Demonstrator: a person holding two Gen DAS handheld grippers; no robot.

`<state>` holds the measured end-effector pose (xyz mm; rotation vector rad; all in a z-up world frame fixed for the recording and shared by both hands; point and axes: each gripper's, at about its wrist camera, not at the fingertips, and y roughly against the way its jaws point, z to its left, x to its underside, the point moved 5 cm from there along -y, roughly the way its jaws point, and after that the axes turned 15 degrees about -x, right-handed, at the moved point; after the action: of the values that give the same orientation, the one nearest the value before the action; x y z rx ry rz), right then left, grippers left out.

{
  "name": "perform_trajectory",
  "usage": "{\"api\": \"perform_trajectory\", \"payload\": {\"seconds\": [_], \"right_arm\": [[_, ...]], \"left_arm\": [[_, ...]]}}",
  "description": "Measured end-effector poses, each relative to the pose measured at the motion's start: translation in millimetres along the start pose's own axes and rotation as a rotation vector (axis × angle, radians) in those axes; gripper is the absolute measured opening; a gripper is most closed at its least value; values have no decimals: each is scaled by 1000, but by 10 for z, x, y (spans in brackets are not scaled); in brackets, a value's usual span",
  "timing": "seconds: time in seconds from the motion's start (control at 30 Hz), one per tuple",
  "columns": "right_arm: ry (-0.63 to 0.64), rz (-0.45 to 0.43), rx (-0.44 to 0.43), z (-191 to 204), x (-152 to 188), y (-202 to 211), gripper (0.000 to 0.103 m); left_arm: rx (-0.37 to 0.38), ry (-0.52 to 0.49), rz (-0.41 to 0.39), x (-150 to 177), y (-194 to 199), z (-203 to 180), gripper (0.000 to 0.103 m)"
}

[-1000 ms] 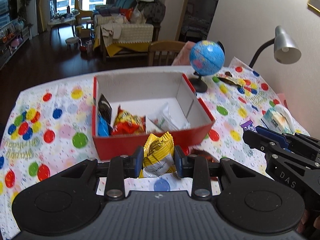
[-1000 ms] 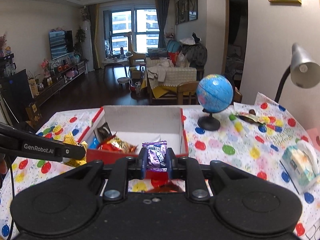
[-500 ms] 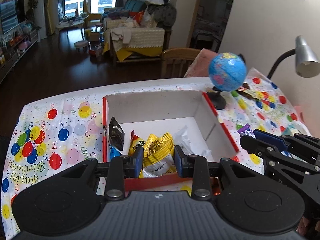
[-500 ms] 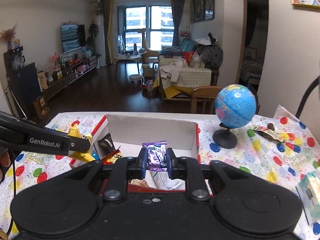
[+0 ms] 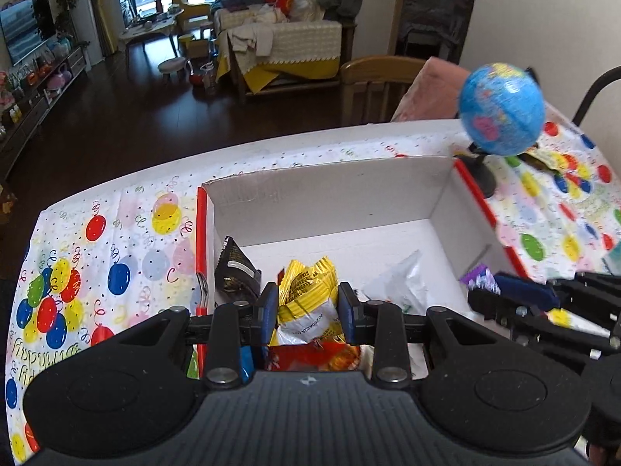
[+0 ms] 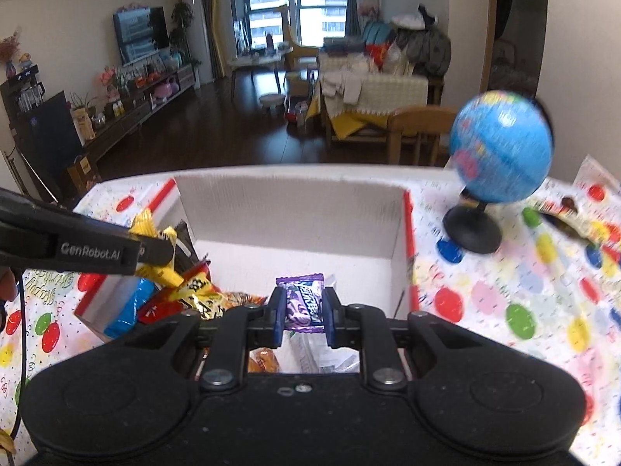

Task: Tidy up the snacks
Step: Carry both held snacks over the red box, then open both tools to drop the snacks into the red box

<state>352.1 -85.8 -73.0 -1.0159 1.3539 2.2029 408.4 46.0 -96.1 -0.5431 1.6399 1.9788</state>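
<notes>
A red cardboard box (image 5: pixel 333 194) with white inner walls stands on the balloon-print tablecloth and holds several snack packs. My left gripper (image 5: pixel 307 312) is shut on a yellow snack bag (image 5: pixel 306 291), held over the box's near left part. My right gripper (image 6: pixel 302 316) is shut on a purple candy wrapper (image 6: pixel 302 303), also over the box (image 6: pixel 295 202). In the right wrist view the left gripper (image 6: pixel 155 250) comes in from the left with the yellow bag (image 6: pixel 153 229). A black packet (image 5: pixel 235 272), a red-orange bag (image 5: pixel 314 355) and a white packet (image 5: pixel 399 283) lie inside.
A blue globe (image 5: pixel 500 110) on a black stand sits just right of the box, its base close to the box's far right corner. A wrapper (image 6: pixel 562 213) lies beyond the globe. A wooden chair (image 5: pixel 376 85) stands behind the table's far edge.
Both grippers have moved forward and down, from in front of the box to over its inside, each still gripping its snack. The box and globe now look closer.
</notes>
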Motion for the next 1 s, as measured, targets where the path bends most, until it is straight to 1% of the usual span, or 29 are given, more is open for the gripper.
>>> {"api": "perform_trajectory", "payload": {"seconds": [0.23, 0.43, 0.53, 0.6, 0.67, 0.77, 0.87, 0.93, 1.0], "right_arm": [[-4, 64, -26, -12, 47, -281, 17], [-17, 114, -33, -29, 89, -429, 17], [-56, 135, -50, -76, 110, -490, 18], [-55, 148, -60, -76, 135, -510, 18], [-47, 154, -65, -72, 155, -520, 21], [-50, 156, -73, -55, 181, -497, 22], [-55, 155, -67, -44, 191, -477, 25], [-64, 151, -66, -53, 183, -459, 26], [-68, 146, -61, -57, 174, -437, 28]], "left_arm": [[-38, -9, 44, -78, -345, -45, 32], [-64, -25, 77, -86, -573, -93, 32], [-67, -27, 97, -68, -648, -109, 32], [-66, -32, 99, -60, -661, -125, 32], [-65, -37, 95, -66, -660, -132, 32], [-71, -37, 99, -71, -658, -138, 33], [-72, -33, 113, -67, -651, -131, 42], [-64, -22, 119, -70, -636, -114, 43], [-63, -12, 116, -68, -604, -93, 48]]}}
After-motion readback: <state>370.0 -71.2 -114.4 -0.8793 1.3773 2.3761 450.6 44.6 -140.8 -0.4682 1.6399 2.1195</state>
